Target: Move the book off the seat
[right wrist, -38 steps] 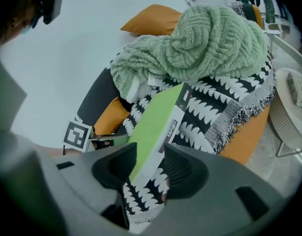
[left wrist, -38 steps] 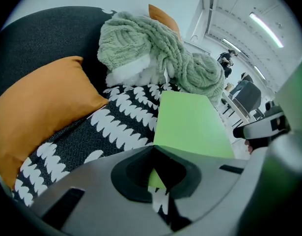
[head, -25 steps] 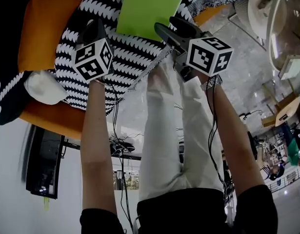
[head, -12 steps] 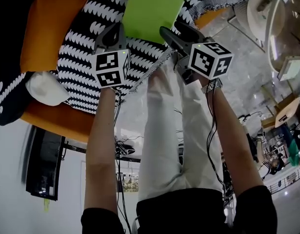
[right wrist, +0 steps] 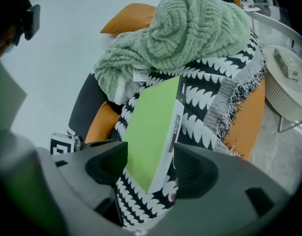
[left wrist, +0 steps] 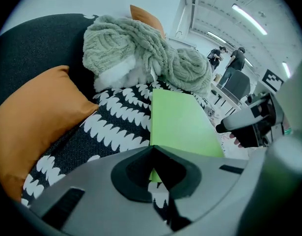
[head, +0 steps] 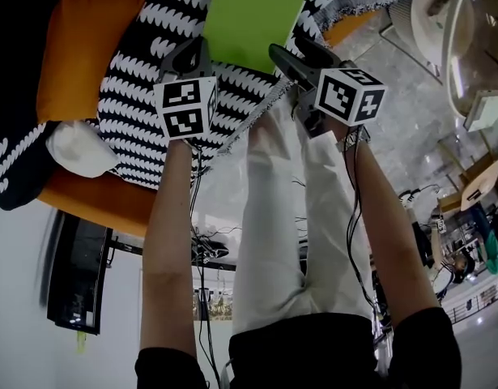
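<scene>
– Book, position?
– Flat on black-and-white throw spread over orange seat. Green cover up. Near end toward both tools. White spine with print along one long edge in right gripper view, print too small to read.
– Left tool?
– Closed, tips together, gripping nothing. Parked at book's near edge, by its left-hand corner. Sliver of green showing through the opening behind the tips. Touching cover or just above it: cannot tell.
– Right tool?
– Open wide. One jaw on either side of book's near corner, green cover and spine in between, not clamped on it.
– Surroundings?
– Orange cushion left of book, leaning against dark backrest, edge resting on throw. Sage-green knitted blanket heaped at book's far end, right up against far edge. Small white label poking out of blanket. White rounded lump at throw's outer edge in head view, kind unclear. Fringed hem of throw hanging over seat front, just beside right tool.
</scene>
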{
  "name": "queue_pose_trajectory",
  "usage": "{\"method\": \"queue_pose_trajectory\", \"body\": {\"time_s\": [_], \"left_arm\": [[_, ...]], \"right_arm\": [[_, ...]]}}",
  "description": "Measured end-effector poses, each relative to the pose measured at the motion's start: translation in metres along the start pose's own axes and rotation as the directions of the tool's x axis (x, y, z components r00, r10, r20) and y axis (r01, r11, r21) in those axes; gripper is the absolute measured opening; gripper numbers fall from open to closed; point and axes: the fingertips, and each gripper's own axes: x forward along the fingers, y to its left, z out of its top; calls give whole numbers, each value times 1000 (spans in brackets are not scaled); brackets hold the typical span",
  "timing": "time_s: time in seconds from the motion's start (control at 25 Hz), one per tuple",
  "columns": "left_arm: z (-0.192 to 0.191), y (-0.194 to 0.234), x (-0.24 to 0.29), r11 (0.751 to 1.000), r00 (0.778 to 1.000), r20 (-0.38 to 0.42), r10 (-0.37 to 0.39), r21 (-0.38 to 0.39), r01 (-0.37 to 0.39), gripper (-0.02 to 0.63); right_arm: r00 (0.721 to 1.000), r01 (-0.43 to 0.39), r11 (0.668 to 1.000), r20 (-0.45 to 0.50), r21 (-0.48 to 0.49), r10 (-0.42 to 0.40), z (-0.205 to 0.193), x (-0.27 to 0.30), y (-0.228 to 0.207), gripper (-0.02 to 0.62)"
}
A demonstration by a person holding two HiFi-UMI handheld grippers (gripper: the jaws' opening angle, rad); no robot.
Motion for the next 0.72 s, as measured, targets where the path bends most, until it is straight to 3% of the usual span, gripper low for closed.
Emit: {"method": "queue_pose_trajectory", "body": {"time_s": [0.24,0.72], "left_arm": [[0,4,2,999,1000,-23,10,-34,-11,9],[-3,7,5,996,998,-45,-47,-77,43,9]], "right_arm": [[1000,-3,999,8,43,3,1,2,-6,279],[1000,-3,995,10,98,2,3,21,-10,279]]}}
